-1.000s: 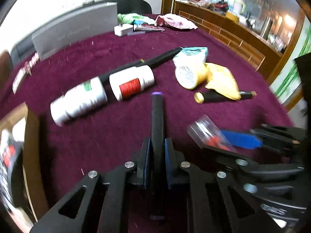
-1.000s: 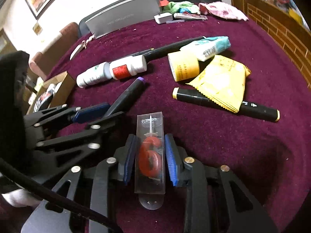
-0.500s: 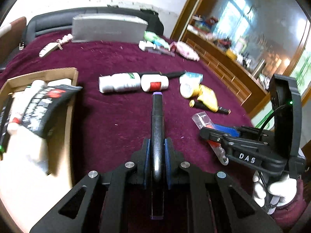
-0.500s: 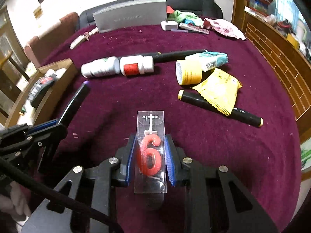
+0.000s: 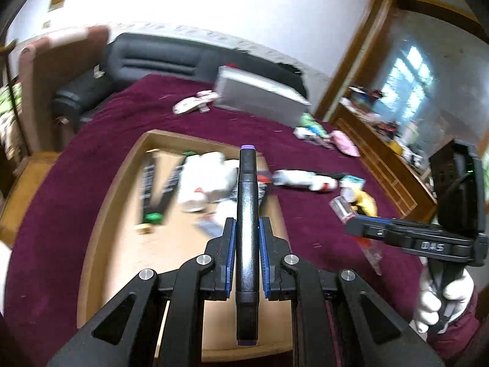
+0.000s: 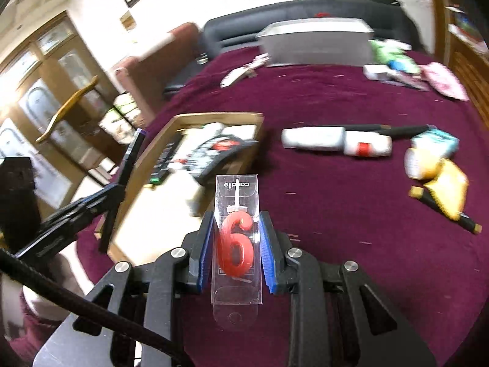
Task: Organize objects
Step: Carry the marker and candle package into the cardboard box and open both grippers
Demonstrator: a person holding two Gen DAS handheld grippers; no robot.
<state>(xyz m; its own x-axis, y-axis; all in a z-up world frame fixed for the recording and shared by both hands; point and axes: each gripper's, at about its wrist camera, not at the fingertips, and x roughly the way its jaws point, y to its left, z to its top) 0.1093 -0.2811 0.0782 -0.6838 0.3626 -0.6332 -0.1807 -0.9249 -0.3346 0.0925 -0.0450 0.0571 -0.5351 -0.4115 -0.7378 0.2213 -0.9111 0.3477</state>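
My left gripper (image 5: 247, 229) is shut on a black marker (image 5: 247, 214) with a purple cap, held above the cardboard box (image 5: 128, 189). The box holds several items, among them black packets and white bottles. My right gripper (image 6: 237, 223) is shut on a clear candle pack (image 6: 237, 244) with a red number six inside, hovering by the box's (image 6: 226, 116) near right corner. In the right wrist view the left gripper (image 6: 113, 189) and its marker (image 6: 131, 156) show at the left. In the left wrist view the right gripper (image 5: 360, 226) appears at the right, gripped by a white-gloved hand (image 5: 440, 302).
On the maroon tablecloth (image 6: 336, 214) lie two white bottles (image 6: 336, 142), a long black pen (image 6: 397, 128), a yellow roll (image 6: 418, 160), a yellow packet (image 6: 449, 189) over a black marker (image 6: 467, 223), and a teal pack (image 6: 437, 140). A grey case (image 6: 314, 42) stands at the back.
Both grippers rose and swung left toward the cardboard box, carrying the marker and the candle pack. The left gripper now hangs over the box.
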